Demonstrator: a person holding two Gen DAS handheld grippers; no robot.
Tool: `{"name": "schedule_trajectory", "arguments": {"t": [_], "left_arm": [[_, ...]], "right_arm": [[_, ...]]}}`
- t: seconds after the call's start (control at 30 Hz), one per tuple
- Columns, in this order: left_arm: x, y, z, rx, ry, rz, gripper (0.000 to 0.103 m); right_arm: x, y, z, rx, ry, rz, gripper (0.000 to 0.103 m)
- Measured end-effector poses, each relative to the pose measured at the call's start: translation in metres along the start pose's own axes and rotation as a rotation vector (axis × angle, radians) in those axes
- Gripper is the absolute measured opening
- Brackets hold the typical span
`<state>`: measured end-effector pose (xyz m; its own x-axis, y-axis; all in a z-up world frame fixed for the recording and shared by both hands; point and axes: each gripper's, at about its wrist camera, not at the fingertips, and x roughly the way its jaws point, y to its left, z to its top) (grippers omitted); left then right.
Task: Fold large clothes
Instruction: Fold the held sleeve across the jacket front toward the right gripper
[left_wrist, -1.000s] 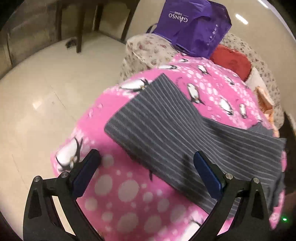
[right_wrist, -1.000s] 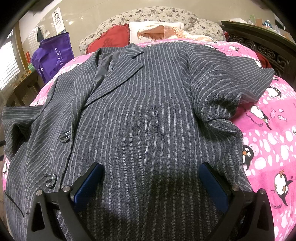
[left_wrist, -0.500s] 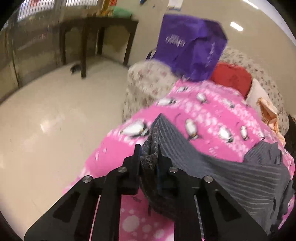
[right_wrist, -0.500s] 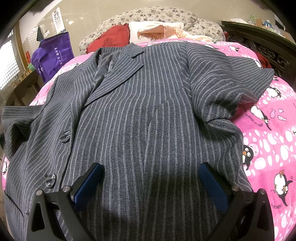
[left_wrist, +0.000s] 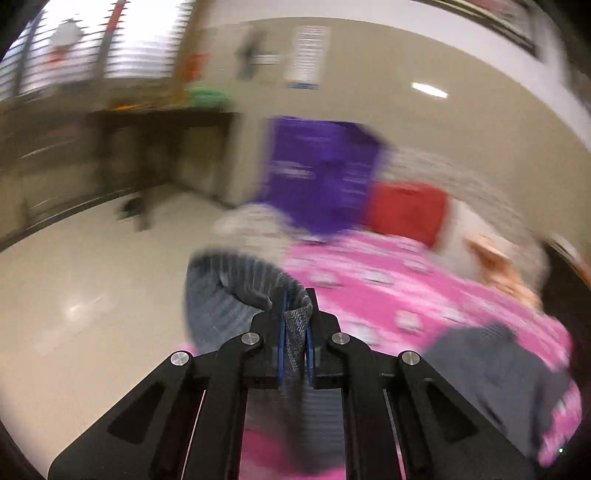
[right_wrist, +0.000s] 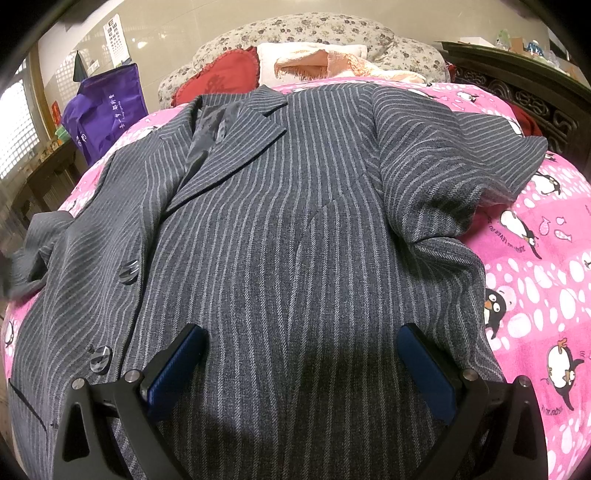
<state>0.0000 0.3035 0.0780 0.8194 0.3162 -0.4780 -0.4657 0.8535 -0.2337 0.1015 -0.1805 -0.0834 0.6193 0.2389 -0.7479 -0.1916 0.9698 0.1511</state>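
Note:
A grey pinstriped jacket (right_wrist: 295, 221) lies front up, spread across a pink penguin blanket (right_wrist: 535, 295) on a bed. My right gripper (right_wrist: 301, 354) is open, its blue pads resting over the jacket's lower front, holding nothing. My left gripper (left_wrist: 295, 325) is shut on the end of the jacket's left sleeve (left_wrist: 236, 291) and holds it lifted above the blanket (left_wrist: 388, 291). The left wrist view is blurred by motion. In the right wrist view the lifted sleeve (right_wrist: 37, 251) shows bunched at the far left edge.
A purple bag (right_wrist: 107, 110), a red cushion (right_wrist: 221, 79), a peach cloth (right_wrist: 332, 62) and floral pillows (right_wrist: 314, 31) lie at the head of the bed. A dark carved bed frame (right_wrist: 535, 96) runs along the right. A dark wooden table (left_wrist: 147, 147) stands across the beige floor (left_wrist: 74, 295).
My left gripper closed on the sleeve end and lifted it up off the blanket, swinging the view upward. My right gripper and the jacket body stayed still.

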Motion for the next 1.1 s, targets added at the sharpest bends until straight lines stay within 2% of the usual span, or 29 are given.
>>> {"name": "schedule_trajectory", "arguments": {"t": [0.03, 0.1, 0.2, 0.37, 0.53, 0.8, 0.87, 1.0, 1.1], "left_arm": [[0.001, -0.033, -0.005, 0.044, 0.017, -0.084, 0.007], [0.008, -0.085, -0.017, 0.100, 0.063, -0.160, 0.007], [0.032, -0.158, -0.041, 0.169, 0.174, -0.210, 0.007], [0.053, -0.237, -0.076, 0.220, 0.254, -0.237, 0.007], [0.063, -0.298, -0.096, 0.264, 0.292, -0.279, 0.007], [0.080, -0.367, -0.133, 0.322, 0.357, -0.363, 0.007], [0.083, -0.388, -0.152, 0.359, 0.409, -0.435, 0.007], [0.089, -0.425, -0.194, 0.483, 0.556, -0.664, 0.007], [0.093, -0.437, -0.211, 0.530, 0.611, -0.724, 0.007]], "right_arm": [[0.000, 0.000, 0.000, 0.000, 0.000, 0.001, 0.103], [0.000, 0.000, 0.000, 0.001, -0.001, 0.002, 0.103], [0.000, 0.000, 0.000, 0.002, -0.001, 0.003, 0.103], [-0.001, -0.001, -0.001, 0.004, -0.003, 0.007, 0.103], [-0.001, -0.002, -0.002, 0.007, -0.004, 0.014, 0.103], [-0.003, -0.003, -0.003, 0.011, -0.007, 0.026, 0.103], [-0.003, -0.004, -0.003, 0.014, -0.008, 0.030, 0.103], [-0.004, -0.004, -0.004, 0.016, -0.010, 0.035, 0.103], [-0.005, -0.005, -0.005, 0.012, -0.008, 0.030, 0.103]]}}
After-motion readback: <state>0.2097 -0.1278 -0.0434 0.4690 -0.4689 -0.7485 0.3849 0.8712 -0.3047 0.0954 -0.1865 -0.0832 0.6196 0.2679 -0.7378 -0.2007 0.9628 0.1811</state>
